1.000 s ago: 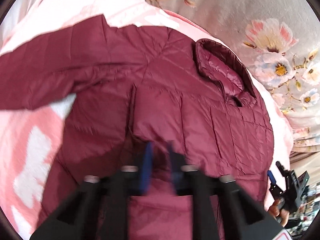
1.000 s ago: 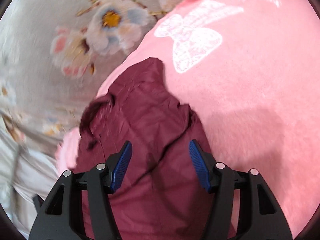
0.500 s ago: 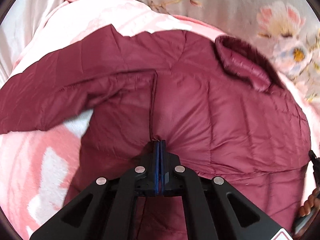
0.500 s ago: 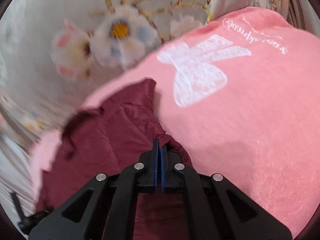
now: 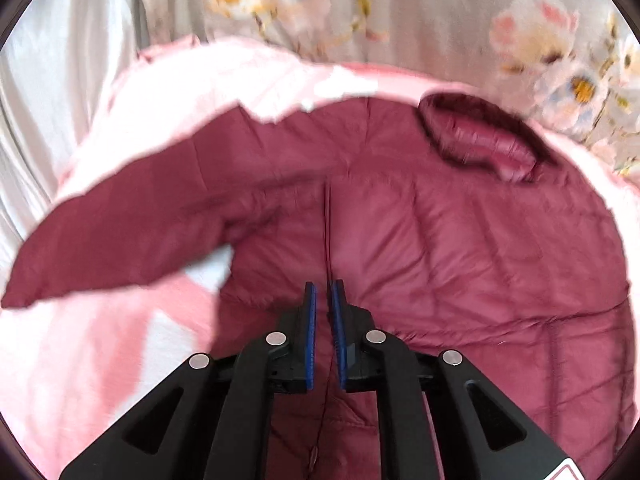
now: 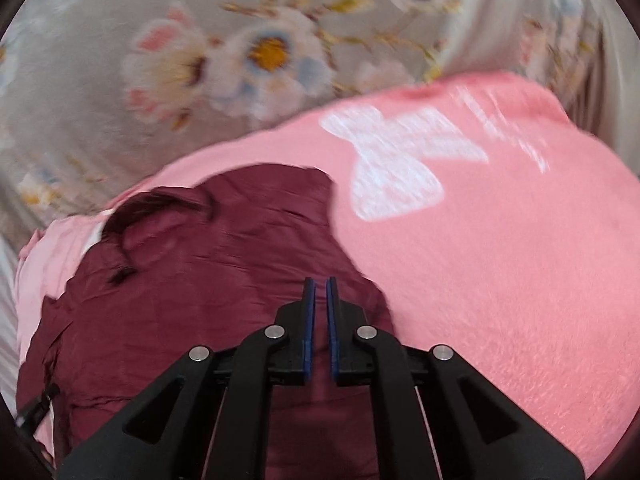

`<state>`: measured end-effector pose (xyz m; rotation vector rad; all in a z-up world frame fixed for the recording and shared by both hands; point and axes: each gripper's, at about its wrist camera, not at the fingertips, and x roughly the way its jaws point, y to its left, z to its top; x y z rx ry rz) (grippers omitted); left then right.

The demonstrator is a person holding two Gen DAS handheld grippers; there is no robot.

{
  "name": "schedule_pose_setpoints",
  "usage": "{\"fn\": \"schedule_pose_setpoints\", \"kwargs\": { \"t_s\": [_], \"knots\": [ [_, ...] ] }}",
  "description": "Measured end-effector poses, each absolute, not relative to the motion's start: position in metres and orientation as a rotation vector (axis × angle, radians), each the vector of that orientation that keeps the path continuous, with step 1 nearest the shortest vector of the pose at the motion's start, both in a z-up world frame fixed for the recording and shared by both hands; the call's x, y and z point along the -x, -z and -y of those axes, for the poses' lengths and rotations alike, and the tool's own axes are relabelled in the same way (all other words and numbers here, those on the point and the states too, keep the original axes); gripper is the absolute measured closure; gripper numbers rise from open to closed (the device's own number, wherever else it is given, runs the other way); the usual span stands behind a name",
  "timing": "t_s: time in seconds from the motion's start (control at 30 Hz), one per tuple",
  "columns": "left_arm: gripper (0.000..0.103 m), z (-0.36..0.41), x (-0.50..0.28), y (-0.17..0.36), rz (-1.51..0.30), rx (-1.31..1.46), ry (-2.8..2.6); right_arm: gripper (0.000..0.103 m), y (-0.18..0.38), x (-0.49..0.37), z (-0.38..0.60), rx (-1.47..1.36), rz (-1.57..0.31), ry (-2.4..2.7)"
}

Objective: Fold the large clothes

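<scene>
A dark red quilted jacket (image 5: 440, 260) lies spread on a pink blanket, with its collar (image 5: 480, 148) at the upper right and one sleeve (image 5: 120, 240) stretched out to the left. My left gripper (image 5: 322, 286) hovers over the jacket's front seam. Its jaws are opening, with a narrow gap between them and no fabric pinched. In the right wrist view the jacket (image 6: 200, 300) fills the lower left. My right gripper (image 6: 320, 282) hangs over the jacket's edge, its jaws also opening by a slim gap with nothing pressed between the pads.
The pink blanket (image 6: 500, 280) with a white bow print (image 6: 392, 168) covers the bed to the right of the jacket. A grey floral sheet (image 6: 200, 60) lies beyond it. In the left wrist view the floral sheet (image 5: 440, 12) also shows, with pale fabric (image 5: 60, 100) at the far left.
Half a second ago both grippers were shut on pinches of jacket fabric. Both have let go and parted slightly, and both views have drawn back. A second ago the right jaws stood wide.
</scene>
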<state>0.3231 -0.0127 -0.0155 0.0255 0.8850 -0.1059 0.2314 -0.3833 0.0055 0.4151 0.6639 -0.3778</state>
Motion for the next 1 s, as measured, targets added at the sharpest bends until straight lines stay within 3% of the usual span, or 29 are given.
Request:
{"fn": "schedule_pose_setpoints", "kwargs": {
  "t_s": [0.07,0.13,0.17,0.5,1.0],
  "knots": [
    [0.086,0.018,-0.325,-0.008,-0.861,0.008,0.137,0.087,-0.011,-0.246,0.36,-0.385,-0.669,0.304],
    [0.068,0.033,-0.33,-0.021,-0.85,0.023,0.171,0.082,-0.007,-0.266,0.331,-0.34,-0.69,0.249],
    [0.067,0.045,-0.335,-0.024,-0.848,0.026,0.195,0.082,-0.004,-0.274,0.321,-0.317,-0.701,0.237],
    [0.066,0.107,-0.359,0.061,-0.976,-0.039,0.213,0.082,0.069,-0.304,0.262,-0.21,-0.875,0.162],
    [0.06,0.112,-0.347,0.067,-0.89,-0.082,0.202,0.081,0.071,-0.303,0.254,-0.146,-0.863,0.203]
  ]
}}
